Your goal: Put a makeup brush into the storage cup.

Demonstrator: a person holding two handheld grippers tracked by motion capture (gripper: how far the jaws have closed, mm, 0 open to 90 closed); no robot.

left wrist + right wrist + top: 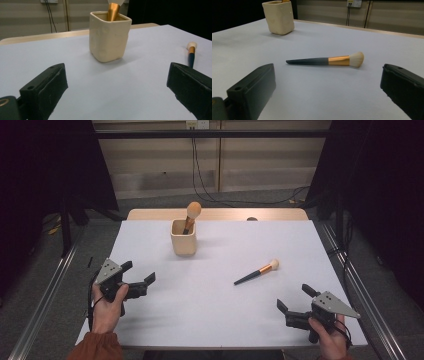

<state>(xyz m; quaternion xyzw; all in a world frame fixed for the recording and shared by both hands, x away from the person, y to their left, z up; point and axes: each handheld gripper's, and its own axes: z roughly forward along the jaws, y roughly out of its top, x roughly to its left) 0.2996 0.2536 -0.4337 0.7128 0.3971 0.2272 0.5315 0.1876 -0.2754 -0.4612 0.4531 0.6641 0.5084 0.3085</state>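
A cream square cup (183, 238) (109, 36) (278, 17) stands upright at the back middle of the white table (215, 285), with a makeup brush (191, 215) (113, 10) standing in it, bristles up. A second brush (257, 272) (325, 60) (191, 53) with a dark handle, gold ferrule and pale bristles lies flat, right of centre. My left gripper (138, 272) (117, 92) is open and holds nothing, near the left front, facing the cup. Near the right front, my right gripper (295, 299) (328, 91) is open too, with the lying brush ahead of its jaws.
The table's wooden far edge (217, 214) shows behind the white sheet. Black cables (200, 175) hang down the back wall to the floor. Metal rails (45, 305) run along both sides of the table. Dark curtains flank the scene.
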